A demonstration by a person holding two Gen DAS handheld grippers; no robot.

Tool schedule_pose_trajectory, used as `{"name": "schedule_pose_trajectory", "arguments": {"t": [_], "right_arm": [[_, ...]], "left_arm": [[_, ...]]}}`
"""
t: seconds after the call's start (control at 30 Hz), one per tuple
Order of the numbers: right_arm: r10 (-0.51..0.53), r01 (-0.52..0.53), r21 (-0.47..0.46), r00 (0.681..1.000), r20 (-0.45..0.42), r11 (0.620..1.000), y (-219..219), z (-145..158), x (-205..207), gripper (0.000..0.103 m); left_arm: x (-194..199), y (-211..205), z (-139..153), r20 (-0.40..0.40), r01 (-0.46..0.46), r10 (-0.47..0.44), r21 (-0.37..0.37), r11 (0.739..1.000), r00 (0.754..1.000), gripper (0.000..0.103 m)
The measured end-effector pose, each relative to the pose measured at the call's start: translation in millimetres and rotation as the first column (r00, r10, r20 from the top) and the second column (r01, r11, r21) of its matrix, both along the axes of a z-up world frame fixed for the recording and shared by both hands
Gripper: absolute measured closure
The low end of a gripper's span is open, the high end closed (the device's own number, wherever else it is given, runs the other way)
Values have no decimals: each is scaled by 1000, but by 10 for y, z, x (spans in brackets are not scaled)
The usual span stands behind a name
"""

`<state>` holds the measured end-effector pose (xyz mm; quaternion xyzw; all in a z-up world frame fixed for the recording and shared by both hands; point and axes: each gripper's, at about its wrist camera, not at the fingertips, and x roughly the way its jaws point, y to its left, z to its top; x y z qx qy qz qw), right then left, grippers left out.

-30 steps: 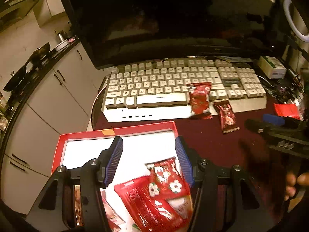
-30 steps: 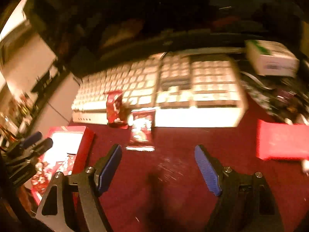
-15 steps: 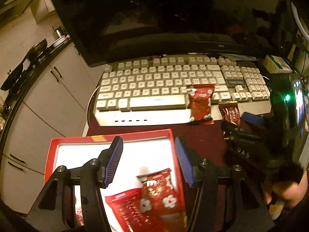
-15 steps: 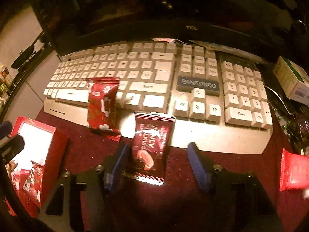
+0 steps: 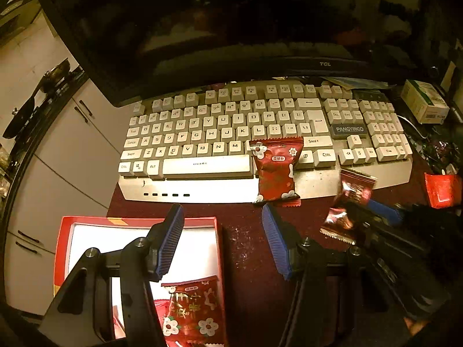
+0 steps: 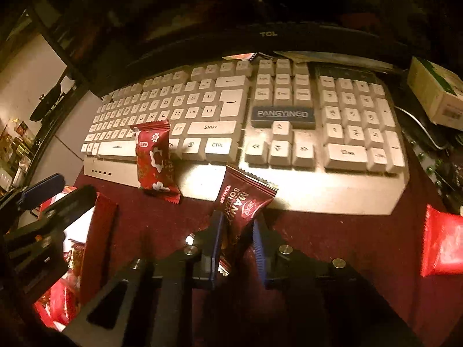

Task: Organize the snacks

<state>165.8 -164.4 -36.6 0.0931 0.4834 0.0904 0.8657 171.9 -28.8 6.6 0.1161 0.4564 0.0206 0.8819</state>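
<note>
1. The dark red snack packet [image 6: 244, 202] looks light, soft and crinkly, a sealed foil pillow with little stiffness; I judge it would slip or crush under a hard squeeze, so a hold across its lower half, just above the crimped bottom seam, suits it best.
2. The right gripper [image 6: 235, 240] has its fingers closed on that packet, 1 blue pad on each flat face near the bottom end. The top half sticks up and leans to the right, over the front edge of the keyboard [image 6: 318, 190]; whether its bottom seam touches the desk [image 6: 347, 231] I cannot tell.
3. The left gripper [image 5: 222, 243] is empty, its fingers spread wide, hovering over the right wall of the red box [image 5: 136, 221].
4. A bright red snack packet [image 5: 275, 170] lies half on the keyboard's lower keys and front ledge, ahead of the left fingers and apart from them. It seems just as light and soft; its long side edges offer the easiest hold.
5. Other red packets [image 5: 191, 309] lie inside the box, at its near end, below the left fingers. 1 more red packet [image 6: 439, 243] rests on the desk well to the right.
</note>
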Motion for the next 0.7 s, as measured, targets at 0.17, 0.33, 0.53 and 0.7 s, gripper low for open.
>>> {"name": "schedule_pose_trajectory", "arguments": {"t": [0.17,0.33,0.53,0.7], "right_arm": [[42,-42,-25,999,1,999,-89,30,-142,88],[30,-31,9,1000,8,999,-518,10,-461,88],[11,-11,16,1000,1,1000,-1050,-24,-887,86],[6,-5,-40,1000,12,999,-1407,-46,-1259,88]], "left_arm": [[59,-13,-12,-4,-32,32,28,999,999,48],[76,-89,32,19,-33,33,25,999,999,48],[120,-203,51,31,10,-11,31,999,999,48],[164,-127,147,56,12,-14,34,999,998,48]]}}
